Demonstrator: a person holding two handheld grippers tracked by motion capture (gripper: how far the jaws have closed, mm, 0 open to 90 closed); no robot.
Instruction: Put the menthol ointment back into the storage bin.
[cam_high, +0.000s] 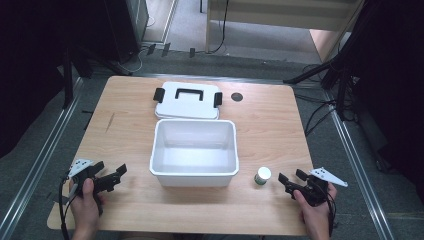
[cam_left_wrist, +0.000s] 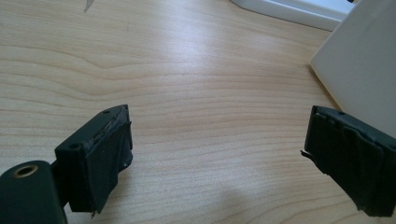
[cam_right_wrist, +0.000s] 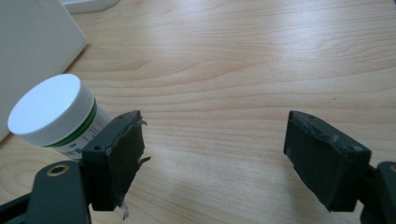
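Near the table's (cam_high: 260, 130) front edge: right gripper (cam_high: 291, 180), jaws apart, gripping nothing. Just beside it, off its left jaw, small white-capped jar (cam_high: 262, 175), upright, long axis vertical, cap up, beside the open white bin (cam_high: 194, 150). Toward the front left corner: left gripper (cam_high: 111, 172), wide open, likewise empty.

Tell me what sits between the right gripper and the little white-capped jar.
Nothing: in the high view only bare wooden table separates the right gripper from the jar. In the right gripper view the jar stands just outside the open jaws, beside one of them.
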